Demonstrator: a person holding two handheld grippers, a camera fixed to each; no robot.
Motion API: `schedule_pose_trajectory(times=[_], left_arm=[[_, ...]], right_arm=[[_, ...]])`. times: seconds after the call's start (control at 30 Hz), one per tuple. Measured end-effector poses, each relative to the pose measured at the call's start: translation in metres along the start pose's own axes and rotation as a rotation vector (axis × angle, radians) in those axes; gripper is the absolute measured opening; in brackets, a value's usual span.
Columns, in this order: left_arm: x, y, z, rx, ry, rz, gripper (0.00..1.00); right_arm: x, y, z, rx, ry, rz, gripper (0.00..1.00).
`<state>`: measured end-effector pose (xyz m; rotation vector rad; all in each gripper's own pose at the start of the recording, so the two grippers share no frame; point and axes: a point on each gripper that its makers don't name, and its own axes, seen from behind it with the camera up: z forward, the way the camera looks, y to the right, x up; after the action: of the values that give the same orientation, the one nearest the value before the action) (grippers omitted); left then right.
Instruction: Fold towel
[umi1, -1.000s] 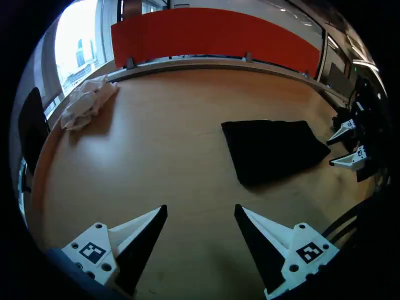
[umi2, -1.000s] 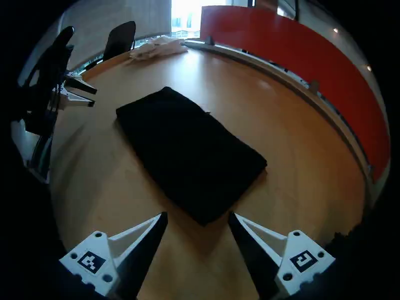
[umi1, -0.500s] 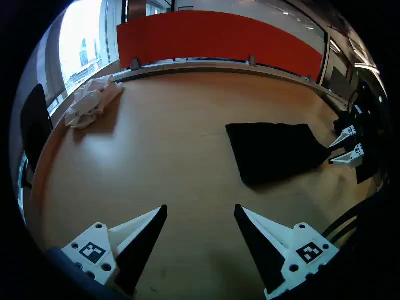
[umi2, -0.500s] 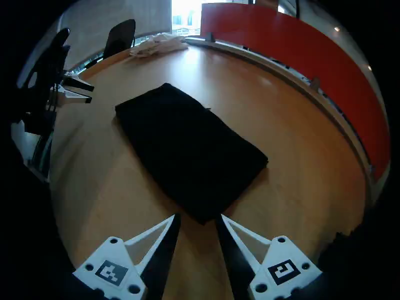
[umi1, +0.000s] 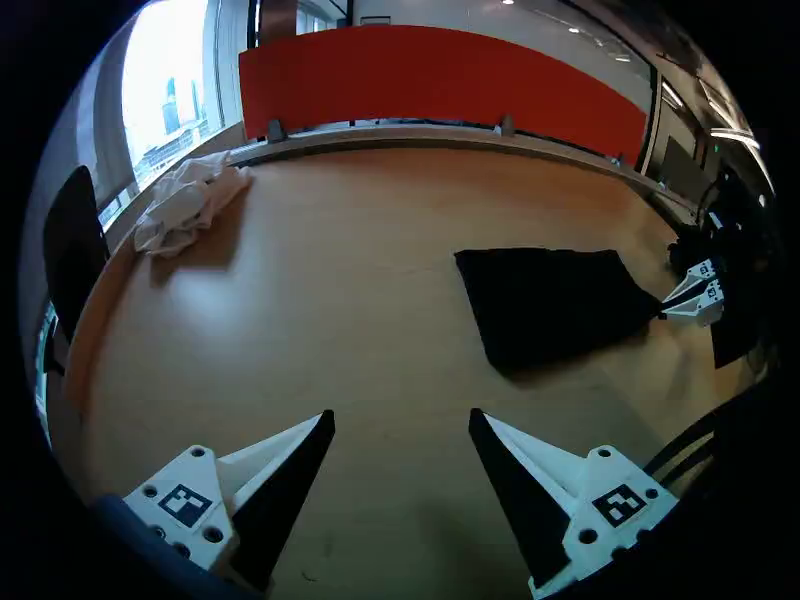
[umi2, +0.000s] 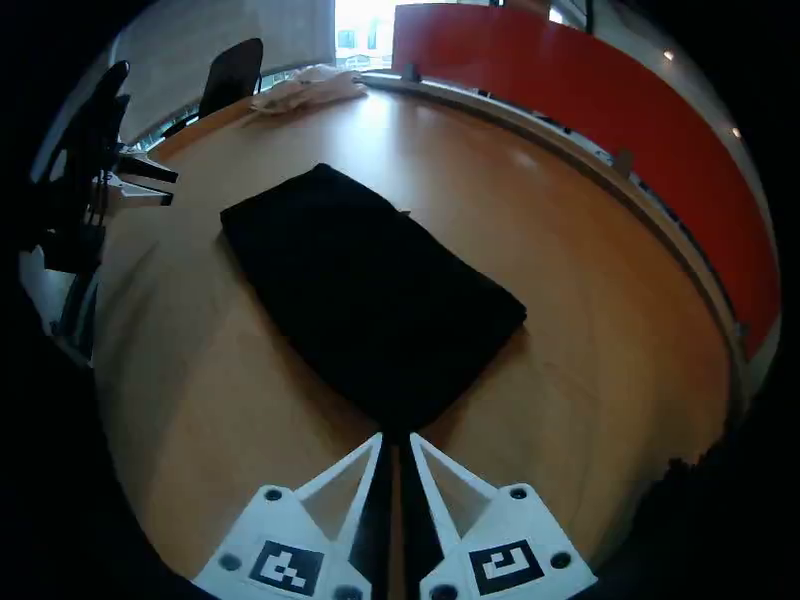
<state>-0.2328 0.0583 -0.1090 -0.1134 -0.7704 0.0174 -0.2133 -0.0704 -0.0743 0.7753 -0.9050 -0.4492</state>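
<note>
Tool (umi2: 396, 442) low at towel (umi2: 370, 290) corner

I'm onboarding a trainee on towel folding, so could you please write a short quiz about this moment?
1. True or false: the left gripper is open, held above bare table.
2. What lies near the table's far edge by the window? A: a crumpled white cloth. B: a mug. C: a book.
3. Fill in: the right gripper has its fingers almost together at the near ____ of the black towel.

Key: 1 true; 2 A; 3 corner.
</note>
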Motion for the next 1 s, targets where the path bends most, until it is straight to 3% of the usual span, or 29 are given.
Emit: schedule_pose_trajectory(times=[0.57,1.0], left_arm=[[0.001,-0.004,-0.001,0.007,0.005,-0.003,1.00],[0.004,-0.009,-0.002,0.024,0.026,-0.015,1.00]], right_arm=[[0.021,0.004,-0.014,-0.020,0.048,-0.003,0.03],[0.050,0.013,-0.037,-0.057,0.109,0.008,0.03]])
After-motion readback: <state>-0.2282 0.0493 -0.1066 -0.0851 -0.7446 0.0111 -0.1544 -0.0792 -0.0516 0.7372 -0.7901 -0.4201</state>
